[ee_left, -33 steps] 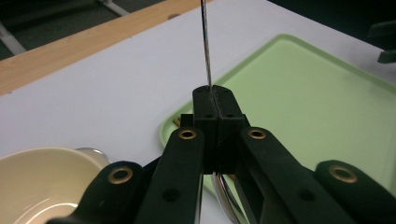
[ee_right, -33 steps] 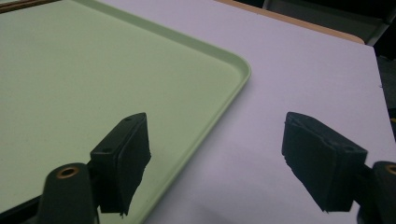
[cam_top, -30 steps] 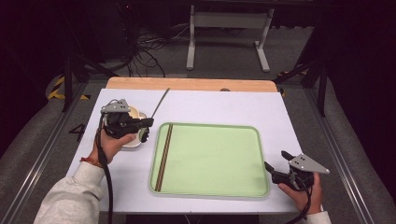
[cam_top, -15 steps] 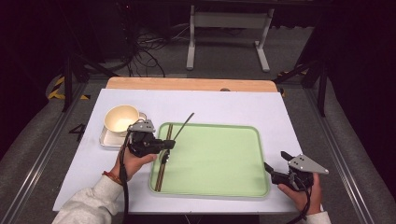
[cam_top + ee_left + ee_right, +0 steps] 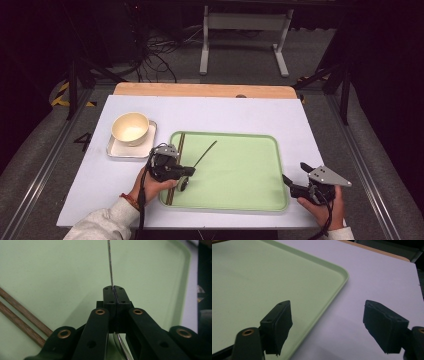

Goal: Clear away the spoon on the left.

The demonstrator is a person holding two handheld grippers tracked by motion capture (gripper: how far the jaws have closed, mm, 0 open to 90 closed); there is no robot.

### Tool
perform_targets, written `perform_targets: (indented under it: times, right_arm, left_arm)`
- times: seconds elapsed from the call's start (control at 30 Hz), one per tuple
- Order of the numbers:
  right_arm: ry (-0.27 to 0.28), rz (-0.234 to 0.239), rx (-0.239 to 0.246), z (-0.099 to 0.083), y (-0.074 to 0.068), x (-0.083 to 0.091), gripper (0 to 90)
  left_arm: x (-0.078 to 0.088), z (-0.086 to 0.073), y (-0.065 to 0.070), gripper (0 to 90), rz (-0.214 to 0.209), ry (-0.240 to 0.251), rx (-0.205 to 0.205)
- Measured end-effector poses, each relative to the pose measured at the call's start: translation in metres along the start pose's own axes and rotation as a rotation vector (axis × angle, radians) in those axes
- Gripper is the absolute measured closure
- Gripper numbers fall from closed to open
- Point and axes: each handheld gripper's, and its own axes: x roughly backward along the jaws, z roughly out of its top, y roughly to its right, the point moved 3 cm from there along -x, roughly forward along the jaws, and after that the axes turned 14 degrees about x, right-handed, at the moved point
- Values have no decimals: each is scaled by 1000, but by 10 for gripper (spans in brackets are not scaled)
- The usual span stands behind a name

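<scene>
My left gripper (image 5: 192, 171) is shut on a thin metal spoon (image 5: 206, 152), low over the left part of the green tray (image 5: 240, 170). In the left gripper view the jaws (image 5: 114, 288) pinch the spoon's handle (image 5: 110, 262), which points away over the tray (image 5: 62, 270); the curved metal end shows below the pads. Two brown chopsticks (image 5: 181, 142) lie along the tray's left edge, also seen as chopsticks (image 5: 22, 317) beside the jaws. My right gripper (image 5: 295, 173) is open at the tray's front right corner. Its jaws (image 5: 328, 315) straddle the tray's rim (image 5: 332, 287) with nothing between them.
A cream bowl (image 5: 130, 128) stands on a small white tray (image 5: 117, 149) to the left of the green tray. The white table top (image 5: 240, 112) ends in a wooden strip (image 5: 200, 90) at the back. Dark floor, cables and a metal frame lie beyond.
My left gripper has moved from above the bowl to the right and down, toward the person, carrying the spoon over the green tray. The right gripper has stayed in place.
</scene>
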Motion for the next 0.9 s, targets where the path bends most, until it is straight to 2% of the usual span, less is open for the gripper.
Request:
perform_targets:
  times: [0.13,0.27,0.33,0.4,0.43,0.57,0.73,0.9]
  right_arm:
    - [-1,-1,2,0,0,0,236]
    - [0,-1,2,0,0,0,235]
    - [-1,0,2,0,-1,0,234]
    - [-2,0,2,0,-1,0,234]
    - [-1,0,3,0,-1,0,234]
    - [-3,-1,2,0,-1,0,233]
    - [-4,1,3,0,-1,0,231]
    - [-5,1,2,0,-1,0,230]
  left_arm:
    - [-4,-3,-2,898,3,-9,22]
    - [-6,-5,-3,892,18,-14,22]
    - [-7,-6,-5,885,43,-24,13]
    - [-10,-9,-7,879,45,-30,23]
    - [-10,-9,-7,873,55,-34,13]
    - [-10,-9,-10,868,58,-24,23]
    - [-9,-10,-10,818,54,-13,17]
    - [-9,-10,-11,813,62,-8,0]
